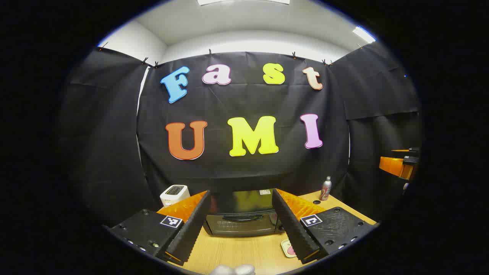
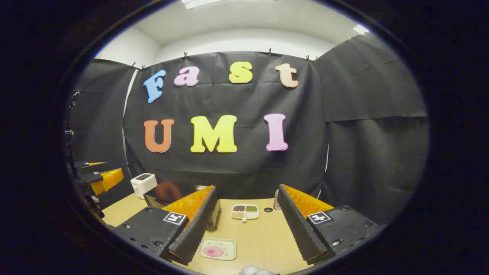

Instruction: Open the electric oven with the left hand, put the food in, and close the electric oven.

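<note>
Oven (image 1: 240, 215) sits shut on the wooden table (image 1: 244, 252), straight ahead between the left gripper (image 1: 244, 225) fingers, which are spread wide with nothing held. A white toaster (image 1: 174, 194) stands to its left, a can (image 1: 325, 188) to its right. The right gripper (image 2: 246, 223) (also spread, empty) hovers over a plate of pink food (image 2: 217, 249), with a compartment tray (image 2: 245, 211) farther back.
</note>
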Tool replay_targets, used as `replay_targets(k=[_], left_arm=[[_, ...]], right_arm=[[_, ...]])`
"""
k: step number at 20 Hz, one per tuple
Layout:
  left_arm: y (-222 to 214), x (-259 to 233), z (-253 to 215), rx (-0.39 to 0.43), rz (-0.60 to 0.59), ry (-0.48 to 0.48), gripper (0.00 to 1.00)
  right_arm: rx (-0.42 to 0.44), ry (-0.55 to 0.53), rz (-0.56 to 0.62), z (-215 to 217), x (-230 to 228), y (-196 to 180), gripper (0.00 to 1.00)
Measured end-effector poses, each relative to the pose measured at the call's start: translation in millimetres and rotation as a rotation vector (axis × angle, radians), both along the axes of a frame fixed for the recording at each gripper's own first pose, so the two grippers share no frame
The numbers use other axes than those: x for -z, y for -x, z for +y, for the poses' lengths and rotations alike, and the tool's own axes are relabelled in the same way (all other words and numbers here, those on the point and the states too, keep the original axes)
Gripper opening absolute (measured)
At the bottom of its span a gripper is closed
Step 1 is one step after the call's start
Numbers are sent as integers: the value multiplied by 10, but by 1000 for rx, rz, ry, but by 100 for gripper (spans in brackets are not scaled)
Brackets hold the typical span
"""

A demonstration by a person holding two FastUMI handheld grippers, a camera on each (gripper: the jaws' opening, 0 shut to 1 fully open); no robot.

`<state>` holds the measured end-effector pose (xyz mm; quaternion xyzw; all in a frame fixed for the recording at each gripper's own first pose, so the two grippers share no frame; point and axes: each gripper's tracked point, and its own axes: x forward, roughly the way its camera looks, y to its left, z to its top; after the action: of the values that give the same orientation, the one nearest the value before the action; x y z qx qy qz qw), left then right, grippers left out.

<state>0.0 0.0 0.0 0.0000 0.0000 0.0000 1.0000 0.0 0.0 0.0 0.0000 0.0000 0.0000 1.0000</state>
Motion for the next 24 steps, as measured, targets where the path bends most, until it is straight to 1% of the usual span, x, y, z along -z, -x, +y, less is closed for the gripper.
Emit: replay_targets(k=[1, 2, 3, 11, 12, 13, 16, 18, 20, 24], left_arm=[[-4, -7, 3, -1, -2, 5, 96], [-9, -11, -5, 2, -2, 11, 100], [-24, -18, -8, -2, -2, 13, 96], [-97, -33, 21, -12, -12, -5, 96], [-118, -17, 25, -13, -9, -6, 96], [-133, -22, 15, -9, -9, -6, 96], [-211, 31, 7, -6, -4, -11, 96], [-290, 85, 0, -8, 2, -17, 96], [-410, 172, -62, 10, 4, -9, 96], [-757, 508, -133, 26, 38, -19, 96]], right_arm=[[-1, 3, -4, 3, -4, -6, 96], [-5, 6, -2, 23, -5, -11, 96], [-9, 10, 0, 48, 9, -18, 96], [-20, 1, -3, 64, -6, -110, 96], [-20, 2, -2, 58, -10, -126, 100], [-20, 3, -1, 57, -2, -138, 96], [-21, 4, 0, 48, -17, -166, 96], [-18, 6, -2, 28, -32, -181, 96], [-18, -5, 7, 24, -19, -201, 96], [-3, -2, 26, -26, -10, -218, 96]])
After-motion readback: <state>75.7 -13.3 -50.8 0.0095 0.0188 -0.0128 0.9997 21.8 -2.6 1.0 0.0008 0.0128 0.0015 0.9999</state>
